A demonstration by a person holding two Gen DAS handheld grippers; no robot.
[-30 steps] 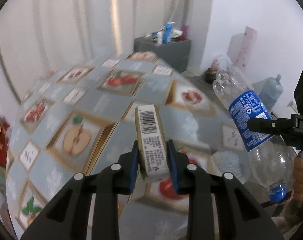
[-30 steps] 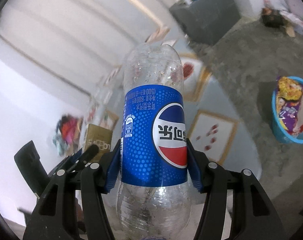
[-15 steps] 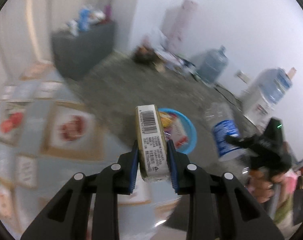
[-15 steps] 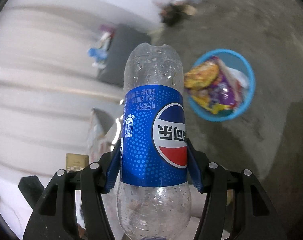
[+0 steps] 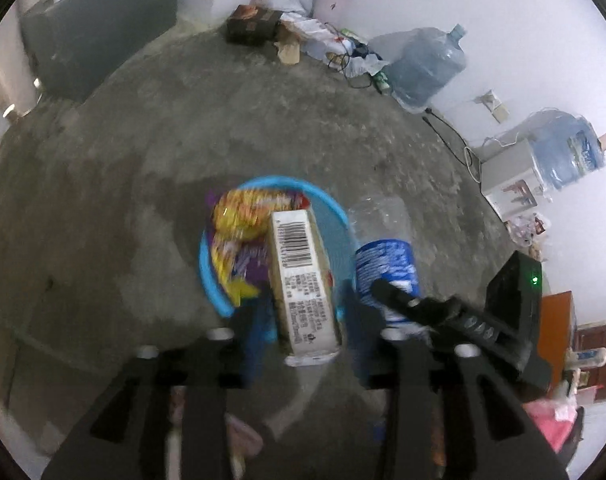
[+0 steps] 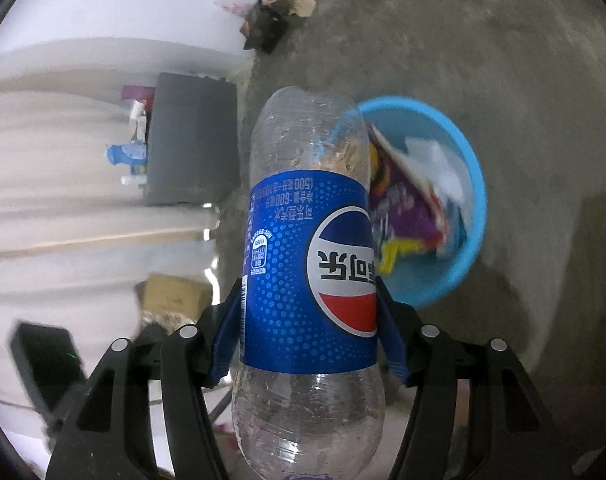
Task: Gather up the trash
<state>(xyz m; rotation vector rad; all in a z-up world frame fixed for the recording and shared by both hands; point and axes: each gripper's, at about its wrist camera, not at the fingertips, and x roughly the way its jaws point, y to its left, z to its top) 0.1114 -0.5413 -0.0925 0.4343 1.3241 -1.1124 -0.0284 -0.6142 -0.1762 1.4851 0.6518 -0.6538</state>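
My left gripper (image 5: 303,316) has its jaws spread wide around a small barcode carton (image 5: 301,280); gaps show on both sides, directly above the blue trash basin (image 5: 207,264) on the floor, which holds yellow and purple wrappers (image 5: 243,220). My right gripper (image 6: 309,320) is shut on an empty Pepsi bottle (image 6: 309,264), held just left of the same basin (image 6: 471,208). The bottle (image 5: 385,264) and right gripper also show in the left wrist view, right of the basin.
Concrete floor (image 5: 123,152) all around the basin. A grey cabinet (image 6: 191,140) stands by the wall. Water jugs (image 5: 423,68), a dispenser (image 5: 511,176), cables and loose bags lie along the far wall. A cardboard box (image 6: 175,296) sits at left.
Both grippers swung away from the table and down over the blue basin. The left jaws have spread apart from the carton. The right still grips the bottle.
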